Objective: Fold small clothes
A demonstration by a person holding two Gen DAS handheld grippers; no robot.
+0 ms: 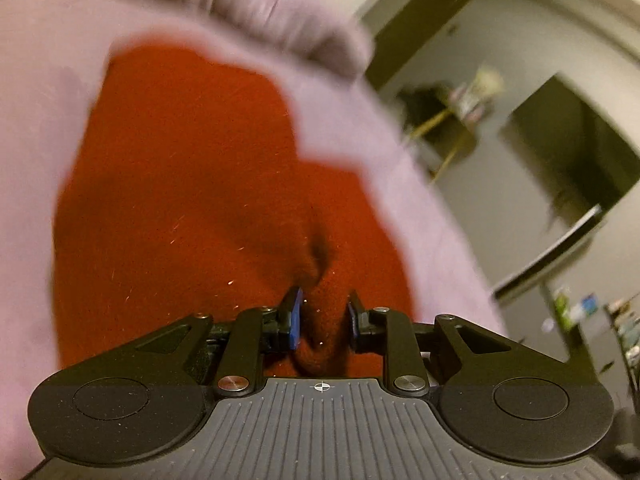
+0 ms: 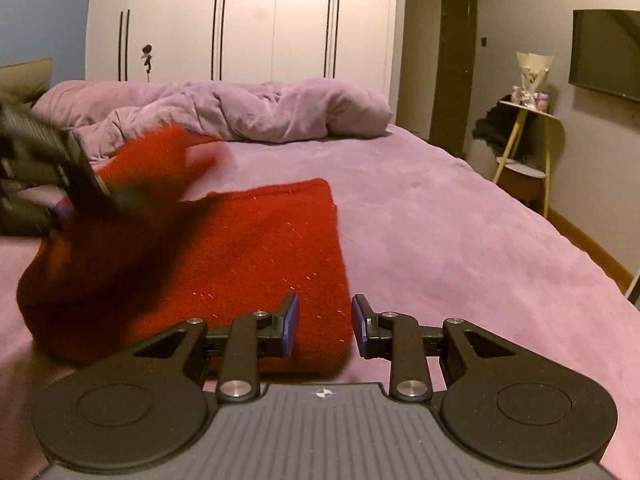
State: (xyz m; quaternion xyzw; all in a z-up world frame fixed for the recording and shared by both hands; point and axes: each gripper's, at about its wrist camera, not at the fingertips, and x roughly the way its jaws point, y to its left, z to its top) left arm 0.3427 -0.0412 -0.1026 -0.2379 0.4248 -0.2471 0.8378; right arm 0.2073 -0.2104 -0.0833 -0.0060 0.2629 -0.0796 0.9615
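A red knitted garment (image 2: 272,248) lies on the purple bed sheet (image 2: 440,240). Its right part is flat, with a straight edge. My left gripper (image 1: 324,312) is shut on a bunched fold of the red garment (image 1: 192,184), which fills most of the left wrist view. In the right wrist view that left gripper (image 2: 64,210) shows blurred at the left, holding the garment's left part raised off the bed. My right gripper (image 2: 326,316) is open above the garment's near right corner, with nothing pinched between its blue pads.
A crumpled purple duvet (image 2: 260,112) lies across the far side of the bed. White wardrobe doors (image 2: 248,20) stand behind it. At the right are a small yellow-legged side table (image 2: 524,136) and a wall-mounted TV (image 2: 604,56). The bed's right half is bare sheet.
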